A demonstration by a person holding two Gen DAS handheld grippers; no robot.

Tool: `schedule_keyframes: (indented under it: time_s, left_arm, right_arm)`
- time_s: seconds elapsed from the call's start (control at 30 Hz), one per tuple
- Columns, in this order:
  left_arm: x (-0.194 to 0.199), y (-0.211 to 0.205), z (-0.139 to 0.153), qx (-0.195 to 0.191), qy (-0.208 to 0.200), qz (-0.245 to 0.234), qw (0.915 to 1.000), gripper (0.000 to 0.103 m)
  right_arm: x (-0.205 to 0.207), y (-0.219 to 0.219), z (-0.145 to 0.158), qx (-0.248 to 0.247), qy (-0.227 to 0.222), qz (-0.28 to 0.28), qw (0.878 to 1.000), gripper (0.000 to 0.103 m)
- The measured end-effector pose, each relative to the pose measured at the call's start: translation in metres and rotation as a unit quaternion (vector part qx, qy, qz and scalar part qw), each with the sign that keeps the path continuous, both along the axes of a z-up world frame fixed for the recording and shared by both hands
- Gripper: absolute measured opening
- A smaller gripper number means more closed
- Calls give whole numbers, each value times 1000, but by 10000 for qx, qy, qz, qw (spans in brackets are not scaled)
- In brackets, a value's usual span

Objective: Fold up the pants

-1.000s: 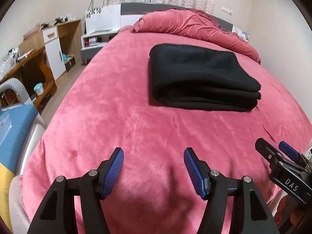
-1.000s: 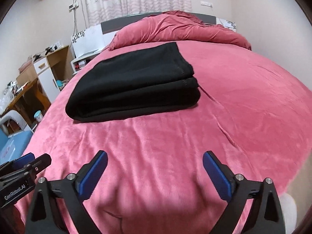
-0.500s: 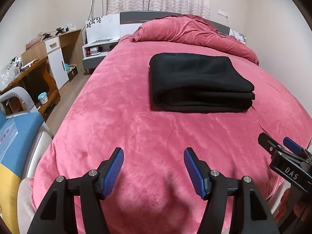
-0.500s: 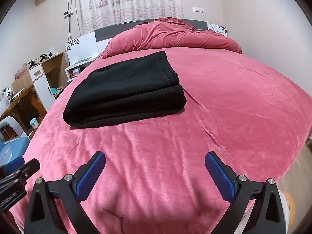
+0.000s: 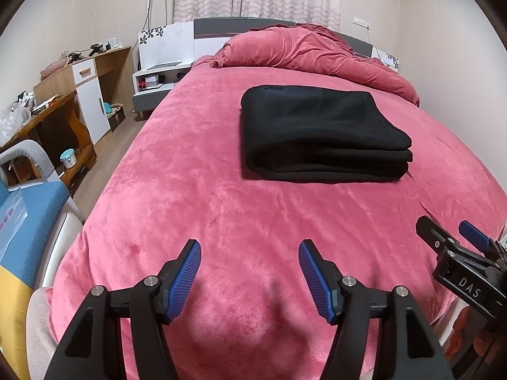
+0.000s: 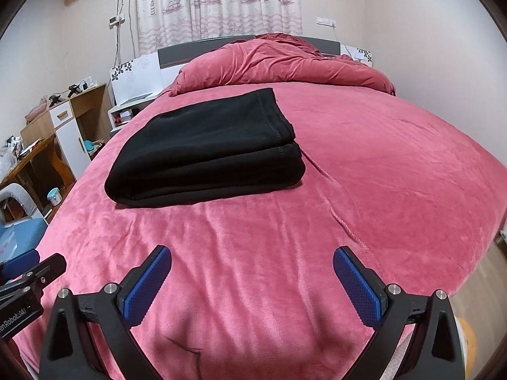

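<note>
1. The black pants (image 5: pixel 323 133) lie folded into a thick rectangular stack in the middle of the pink bedspread (image 5: pixel 206 196), well ahead of both grippers. The layered edges face the cameras and line up evenly, so the fold looks finished to me.
2. The left gripper (image 5: pixel 250 272) hangs low over the near end of the bed, its blue pads (image 5: pixel 185 281) spread wide with nothing between them. Being empty and well apart from the pants fits a task that is over rather than a reach in progress.
3. The right gripper (image 6: pixel 252 285) is likewise spread wide and empty, just beside the left one; each shows at the edge of the other's view.
4. A shallow crease in the bedspread runs from the stack's right corner toward the right gripper, probably left by the cloth being dragged.
5. Compared with a second ago, both cameras have pulled back and risen: the pants sit farther off and smaller, more of the crumpled duvet (image 6: pixel 279 60), headboard and curtain (image 6: pixel 218 0) shows, and the bed's near edge has come into view. The pants themselves have not shifted, and both jaws keep the same wide spread.
</note>
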State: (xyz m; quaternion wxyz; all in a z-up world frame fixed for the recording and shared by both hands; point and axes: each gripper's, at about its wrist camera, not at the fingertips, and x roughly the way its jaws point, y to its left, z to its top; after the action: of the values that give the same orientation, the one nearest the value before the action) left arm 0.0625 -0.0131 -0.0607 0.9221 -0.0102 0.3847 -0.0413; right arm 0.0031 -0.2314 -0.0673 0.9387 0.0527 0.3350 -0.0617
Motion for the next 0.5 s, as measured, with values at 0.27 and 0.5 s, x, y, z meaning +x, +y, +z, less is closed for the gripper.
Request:
schedule_keyframes:
  time_s: [0.27, 0.5]
  left_arm:
    - [0, -1, -1, -21, 22, 2, 10000, 65]
    - [0, -2, -2, -37, 64, -9, 10000, 65]
  right_arm:
    - [-2, 2, 1, -6, -16, 13, 10000, 103]
    - [-2, 2, 0, 7, 20, 30, 10000, 103]
